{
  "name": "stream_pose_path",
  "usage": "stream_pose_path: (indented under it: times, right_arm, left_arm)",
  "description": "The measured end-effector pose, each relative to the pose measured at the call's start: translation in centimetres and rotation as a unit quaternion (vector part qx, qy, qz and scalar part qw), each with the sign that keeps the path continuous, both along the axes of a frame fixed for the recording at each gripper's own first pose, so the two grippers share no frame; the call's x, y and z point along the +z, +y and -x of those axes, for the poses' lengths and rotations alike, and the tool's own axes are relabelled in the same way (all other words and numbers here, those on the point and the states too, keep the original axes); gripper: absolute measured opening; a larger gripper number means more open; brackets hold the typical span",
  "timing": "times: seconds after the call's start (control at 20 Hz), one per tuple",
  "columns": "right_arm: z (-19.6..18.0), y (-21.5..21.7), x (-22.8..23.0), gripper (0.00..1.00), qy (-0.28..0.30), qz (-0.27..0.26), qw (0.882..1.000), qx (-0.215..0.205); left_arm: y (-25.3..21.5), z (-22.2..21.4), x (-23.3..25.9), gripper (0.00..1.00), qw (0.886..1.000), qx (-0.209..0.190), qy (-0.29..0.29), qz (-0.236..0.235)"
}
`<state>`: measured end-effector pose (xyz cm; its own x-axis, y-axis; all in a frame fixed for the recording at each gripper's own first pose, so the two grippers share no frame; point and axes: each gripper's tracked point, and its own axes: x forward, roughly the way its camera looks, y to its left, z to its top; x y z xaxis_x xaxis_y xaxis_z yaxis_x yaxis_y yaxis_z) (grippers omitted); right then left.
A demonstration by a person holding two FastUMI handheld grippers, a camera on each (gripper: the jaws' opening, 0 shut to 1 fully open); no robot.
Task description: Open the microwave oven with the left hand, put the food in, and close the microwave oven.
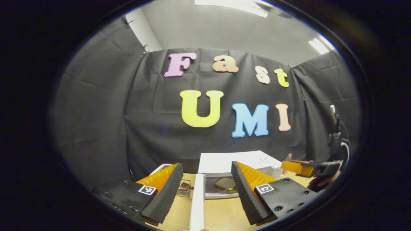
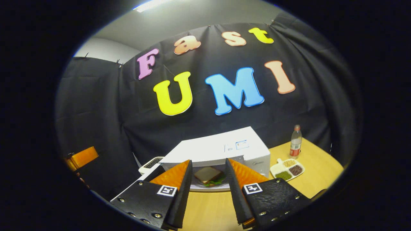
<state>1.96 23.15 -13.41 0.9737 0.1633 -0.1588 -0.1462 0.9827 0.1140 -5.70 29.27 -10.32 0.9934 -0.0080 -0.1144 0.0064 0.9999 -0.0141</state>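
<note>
Left gripper view: the left gripper (image 1: pixel 204 192) is spread apart, empty, straddling the edge of the open microwave door (image 1: pixel 197 202); the sandwich (image 1: pixel 226 185) sits inside the microwave (image 1: pixel 224 162).

Right gripper view: the right gripper (image 2: pixel 208 189) — fingers apart, empty — faces the cavity. Risk: it looks near enough to catch a swinging door.

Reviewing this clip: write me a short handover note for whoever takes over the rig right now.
Left tool: open, empty, with the door's edge between its fingers, untouched.
Right tool: open, empty, facing the microwave.
Sandwich sits inside the microwave on a plate.
Done: door opened, food in.
Left: swing the door shut with the left tool.
</note>
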Motion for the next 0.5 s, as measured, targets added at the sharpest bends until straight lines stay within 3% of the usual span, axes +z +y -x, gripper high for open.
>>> stream_pose_path:
  times: [0.25,0.3,0.35,0.4,0.5]
  right_arm:
    - [2.5,-2.5,3.7,0.64,-0.027,0.018,0.999,-0.02]
    - [2.9,-2.8,3.7,0.76,-0.026,0.023,0.999,-0.017]
    - [3.1,-3.5,3.7,0.8,-0.024,0.033,0.999,-0.027]
    - [3.4,-4.0,4.0,0.93,-0.024,0.037,0.999,-0.032]
    - [3.8,-4.4,5.0,0.94,-0.028,0.034,0.998,-0.045]
  left_arm:
    - [-2.1,0.0,-0.7,0.96,1.0,-0.023,0.005,-0.008]
    - [-2.2,-0.1,-0.7,0.96,1.0,-0.022,0.006,-0.013]
    - [-2.2,-0.1,-0.9,0.96,1.0,-0.024,0.007,-0.015]
    - [-2.4,-0.2,-1.0,0.96,0.999,-0.027,0.009,-0.015]
    - [-2.5,-0.1,-0.2,0.96,1.0,-0.03,0.002,-0.006]
